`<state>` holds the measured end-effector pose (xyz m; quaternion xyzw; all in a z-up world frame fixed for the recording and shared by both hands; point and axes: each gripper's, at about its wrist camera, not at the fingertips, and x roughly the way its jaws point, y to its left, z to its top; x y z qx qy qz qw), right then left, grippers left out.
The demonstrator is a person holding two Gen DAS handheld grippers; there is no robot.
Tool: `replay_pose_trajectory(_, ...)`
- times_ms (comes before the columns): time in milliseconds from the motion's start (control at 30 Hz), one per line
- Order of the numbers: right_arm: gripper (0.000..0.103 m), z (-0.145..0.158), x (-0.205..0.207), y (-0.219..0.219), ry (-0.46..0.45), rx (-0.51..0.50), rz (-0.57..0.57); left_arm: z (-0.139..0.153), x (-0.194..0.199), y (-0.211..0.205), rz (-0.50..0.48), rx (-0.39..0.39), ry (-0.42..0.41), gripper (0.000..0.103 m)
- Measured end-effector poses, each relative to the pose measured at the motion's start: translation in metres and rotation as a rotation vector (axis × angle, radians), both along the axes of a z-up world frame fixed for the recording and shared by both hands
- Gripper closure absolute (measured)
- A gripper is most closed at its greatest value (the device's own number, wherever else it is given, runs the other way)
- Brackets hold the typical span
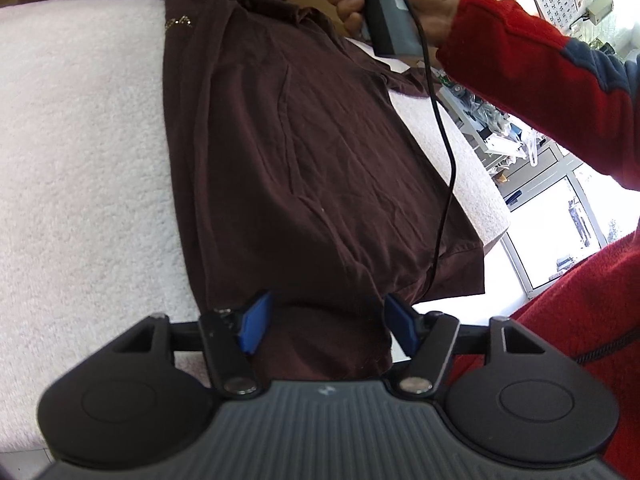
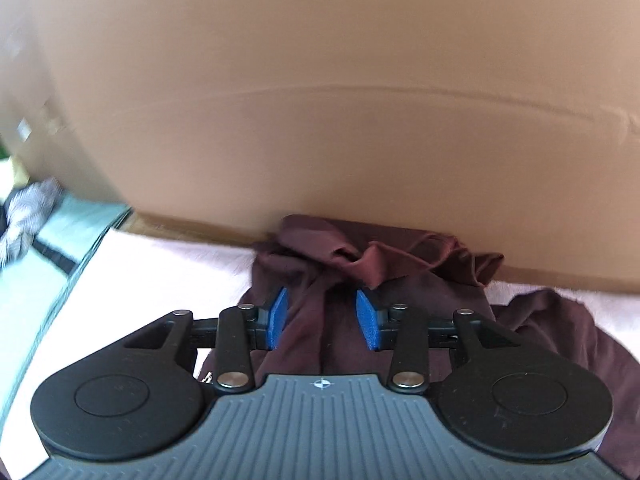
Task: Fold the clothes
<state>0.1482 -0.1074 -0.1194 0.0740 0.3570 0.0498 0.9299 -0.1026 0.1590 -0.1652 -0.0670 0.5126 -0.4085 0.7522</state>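
A: Fingers first. Left gripper (image 1: 322,326): blue pads parted, the hem of the maroon shirt (image 1: 304,152) lying between them, neither pad pressing on it as far as I can see. Nothing held.

B: Right gripper (image 2: 322,314): the same, fingers (image 2: 278,318) standing apart with bunched cloth between, no pinch. Its own view is blurred.

A: Where's the shirt? In the left wrist view it runs from 6 o'clock up to 12, stretched long on the white fleece cover (image 1: 80,152). Small gold emblem (image 1: 178,23) at about 11 o'clock.

B: Collar end is crumpled at 12 o'clock in the right view, butted against the cardboard panel (image 2: 320,80). One loose flap spills to 4 o'clock.

A: Judgement: a lengthwise fold is laid and both ends look freed. To do this step well, smooth the rumpled collar end before the next fold; otherwise the crease sets crooked.

B: Agreed. Regrasp at matching corners, both layers caught, and lift evenly so the near hem meets the far end square.

A: Pose. Right hand (image 1: 384,4) wraps the gripper handle at 12 o'clock, red sleeve (image 1: 540,80) slanting down from 2 o'clock, black cable (image 1: 444,140) trailing over the cloth.

B: Watch that cable; it could drag the fabric. Both grippers tilt downward toward the shirt.
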Motion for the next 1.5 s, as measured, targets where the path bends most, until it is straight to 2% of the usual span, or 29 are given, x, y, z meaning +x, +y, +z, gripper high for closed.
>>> replay_pose_trajectory(100,0.062,-0.005,-0.003,0.016,-0.011,-0.027,0.068,0.001,0.000,0.000,-0.001,0.002,0.000,0.031)
replay_pose_trajectory(167,0.062,-0.014,0.003,0.027,0.012,-0.087,0.063,0.001,0.000,0.000,-0.002,0.004,0.000,0.031)
replay_pose_trajectory(200,0.066,-0.018,0.006,0.032,0.025,-0.116,0.062,0.001,0.000,0.000,-0.002,0.004,0.000,0.031)
replay_pose_trajectory(233,0.086,-0.024,0.011,0.035,0.054,-0.126,0.070,0.001,0.000,0.000,-0.002,0.005,0.000,0.031)
replay_pose_trajectory(267,0.098,-0.025,0.018,0.030,0.079,-0.132,0.062,0.002,0.000,0.000,-0.003,0.006,0.000,0.031)
replay_pose_trajectory(300,0.099,-0.021,0.016,0.025,0.070,-0.115,0.041,0.002,-0.001,0.000,-0.003,0.007,0.000,0.031)
replay_pose_trajectory(433,0.100,-0.006,0.007,0.006,0.035,-0.049,-0.043,0.001,0.000,0.003,0.002,-0.011,0.005,0.030)
replay_pose_trajectory(600,0.100,0.016,0.017,0.010,-0.038,0.094,0.054,0.001,-0.001,0.004,-0.006,-0.020,0.004,0.030)
replay_pose_trajectory(633,0.100,0.013,0.022,0.015,-0.032,0.089,0.076,0.001,-0.001,0.004,-0.009,-0.020,0.001,0.029)
replay_pose_trajectory(733,0.095,-0.015,0.041,0.030,0.035,-0.036,0.104,0.002,-0.001,0.003,-0.014,-0.019,-0.001,0.027)
replay_pose_trajectory(767,0.094,-0.024,0.048,0.030,0.065,-0.035,0.119,0.002,-0.001,0.003,-0.016,-0.019,-0.002,0.027)
replay_pose_trajectory(800,0.093,-0.023,0.046,0.020,0.060,0.015,0.106,0.002,-0.001,0.003,-0.018,-0.019,-0.003,0.027)
replay_pose_trajectory(833,0.086,-0.021,0.043,0.011,0.054,0.066,0.093,0.002,-0.002,0.004,-0.019,-0.019,-0.007,0.026)
replay_pose_trajectory(867,0.084,-0.013,0.036,-0.002,0.024,0.129,0.075,0.002,-0.002,0.004,-0.021,-0.019,-0.012,0.026)
replay_pose_trajectory(933,0.083,0.004,0.018,-0.021,-0.014,0.171,0.046,0.001,-0.002,0.004,-0.019,-0.031,-0.009,0.025)
replay_pose_trajectory(1067,0.084,0.008,0.000,-0.038,0.030,0.182,0.084,-0.001,0.000,0.007,-0.010,-0.050,0.006,0.025)
replay_pose_trajectory(1133,0.087,-0.005,0.020,-0.017,0.068,0.145,0.135,-0.001,0.000,0.007,-0.016,-0.048,0.007,0.025)
replay_pose_trajectory(1200,0.089,-0.014,0.028,-0.007,0.098,0.108,0.139,0.000,0.000,0.005,-0.025,-0.040,0.003,0.025)
replay_pose_trajectory(1233,0.093,-0.015,0.033,-0.002,0.116,0.077,0.093,0.001,-0.001,0.004,-0.027,-0.035,0.000,0.025)
replay_pose_trajectory(1267,0.101,-0.019,0.042,-0.003,0.118,0.051,0.045,0.001,-0.001,0.003,-0.029,-0.030,-0.002,0.025)
replay_pose_trajectory(1300,0.103,-0.021,0.050,-0.007,0.104,0.057,0.029,0.001,-0.002,0.002,-0.031,-0.026,-0.004,0.025)
replay_pose_trajectory(1400,0.103,-0.017,0.056,-0.017,0.085,0.079,-0.001,0.002,-0.001,-0.001,-0.035,-0.020,-0.003,0.024)
replay_pose_trajectory(1500,0.086,0.006,0.032,-0.028,0.033,0.075,-0.007,0.000,0.001,0.001,-0.025,-0.036,0.015,0.024)
